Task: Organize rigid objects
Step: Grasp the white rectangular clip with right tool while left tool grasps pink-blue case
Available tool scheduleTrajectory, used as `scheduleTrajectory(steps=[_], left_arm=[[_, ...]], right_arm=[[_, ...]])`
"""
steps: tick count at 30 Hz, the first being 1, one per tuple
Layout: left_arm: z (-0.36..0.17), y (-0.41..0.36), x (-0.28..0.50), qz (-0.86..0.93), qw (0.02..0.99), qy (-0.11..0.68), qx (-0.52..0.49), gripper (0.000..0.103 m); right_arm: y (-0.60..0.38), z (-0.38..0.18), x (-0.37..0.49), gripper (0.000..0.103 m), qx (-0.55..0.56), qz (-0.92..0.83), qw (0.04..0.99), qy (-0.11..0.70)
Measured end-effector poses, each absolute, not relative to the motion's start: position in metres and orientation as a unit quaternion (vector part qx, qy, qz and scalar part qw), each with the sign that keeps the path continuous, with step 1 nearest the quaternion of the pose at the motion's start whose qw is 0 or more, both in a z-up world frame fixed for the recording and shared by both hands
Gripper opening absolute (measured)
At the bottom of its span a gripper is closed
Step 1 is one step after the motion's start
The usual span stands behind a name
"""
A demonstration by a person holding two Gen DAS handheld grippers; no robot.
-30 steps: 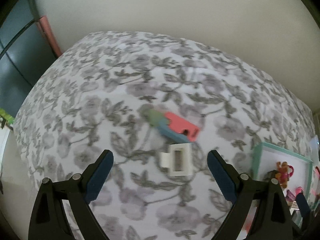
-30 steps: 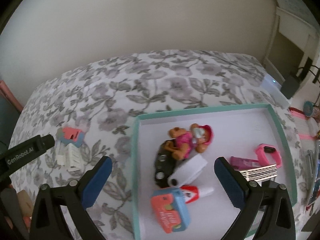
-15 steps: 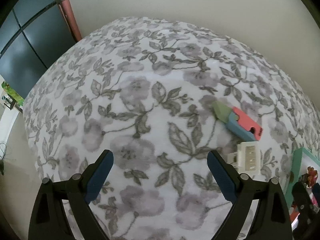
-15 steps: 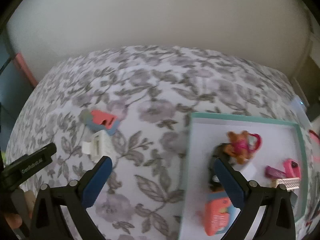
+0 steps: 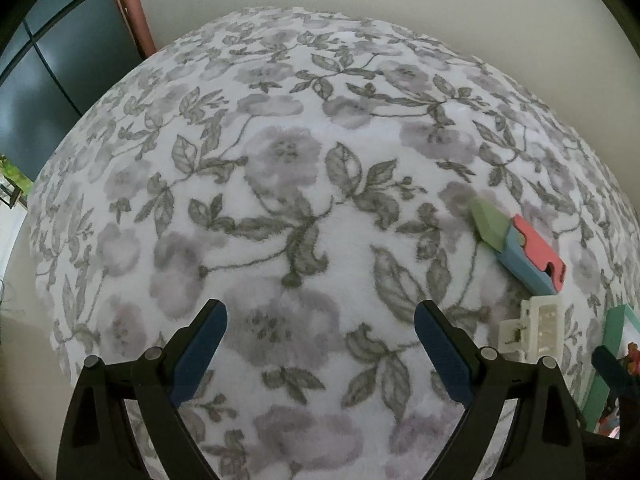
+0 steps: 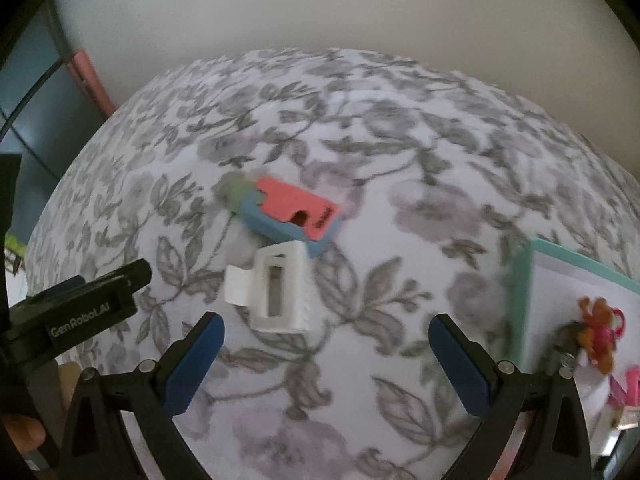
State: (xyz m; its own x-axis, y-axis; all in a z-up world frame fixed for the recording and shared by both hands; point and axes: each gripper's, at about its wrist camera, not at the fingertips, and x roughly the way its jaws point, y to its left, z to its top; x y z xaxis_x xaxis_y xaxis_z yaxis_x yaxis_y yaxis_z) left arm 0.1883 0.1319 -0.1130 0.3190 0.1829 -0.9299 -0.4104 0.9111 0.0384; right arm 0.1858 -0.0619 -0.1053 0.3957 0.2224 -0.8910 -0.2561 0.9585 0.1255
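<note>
Grippers: two; the left gripper (image 5: 320, 336) and the right gripper (image 6: 326, 350) each hold their blue-padded tongs wide apart with nothing between them, over the floral cloth (image 5: 280, 184).
Loose things on the cloth: two, a white clip (image 6: 280, 286) and a stack of coloured blocks (image 6: 286, 210).
White clip: a blocky white plastic piece with a rectangular slot through its middle and a flat tab on its left side; in the right wrist view it lies just left of centre, above the gap between the tongs; in the left wrist view (image 5: 534, 328) it sits at the right edge, outside the right tong.
Coloured blocks: one pink-red piece with a notch on top of a light blue piece, and a pale green piece at the far end; the stack touches the clip's upper corner and is in the centre-left of the right wrist view.
Tray: one, teal-rimmed (image 6: 520, 300) with a white floor, at the right edge of the right wrist view; a small orange and pink toy figure (image 6: 600, 330) lies inside, and other items there are too blurred to count.
Change from earlier: in the right wrist view the tray filled the lower centre a second ago; it has slid to the right edge and the clip has come to the middle. In the left wrist view the clip went from between the tongs to the right edge.
</note>
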Motion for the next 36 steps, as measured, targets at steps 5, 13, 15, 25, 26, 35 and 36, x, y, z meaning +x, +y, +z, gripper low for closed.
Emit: scheduleTrajectory(steps=[5, 13, 15, 25, 26, 35, 36], left_arm=[[-0.119, 0.142, 0.194, 0.180, 0.804, 0.555, -0.112, 0.095], [-0.124, 0.154, 0.202, 0.173, 0.804, 0.555, -0.127, 0.095], [-0.125, 0.153, 0.202, 0.170, 0.804, 0.555, -0.128, 0.095], [-0.123, 0.137, 0.211, 0.153, 0.809, 0.557, -0.108, 0.095], [-0.123, 0.136, 0.212, 0.152, 0.809, 0.558, -0.107, 0.095], [-0.118, 0.126, 0.218, 0.134, 0.816, 0.552, -0.105, 0.095], [-0.118, 0.124, 0.219, 0.132, 0.817, 0.552, -0.104, 0.095]], right_arm=[[-0.046, -0.118, 0.194, 0.103, -0.028, 0.153, 0.831, 0.534], [-0.033, -0.132, 0.207, 0.103, -0.029, 0.152, 0.831, 0.534], [-0.030, -0.131, 0.208, 0.097, -0.034, 0.152, 0.834, 0.529], [-0.033, -0.124, 0.206, 0.068, -0.029, 0.150, 0.842, 0.518], [-0.034, -0.124, 0.206, 0.067, -0.029, 0.150, 0.842, 0.518], [-0.053, -0.126, 0.209, 0.049, -0.009, 0.139, 0.839, 0.525], [-0.057, -0.125, 0.209, 0.049, -0.004, 0.138, 0.839, 0.526]])
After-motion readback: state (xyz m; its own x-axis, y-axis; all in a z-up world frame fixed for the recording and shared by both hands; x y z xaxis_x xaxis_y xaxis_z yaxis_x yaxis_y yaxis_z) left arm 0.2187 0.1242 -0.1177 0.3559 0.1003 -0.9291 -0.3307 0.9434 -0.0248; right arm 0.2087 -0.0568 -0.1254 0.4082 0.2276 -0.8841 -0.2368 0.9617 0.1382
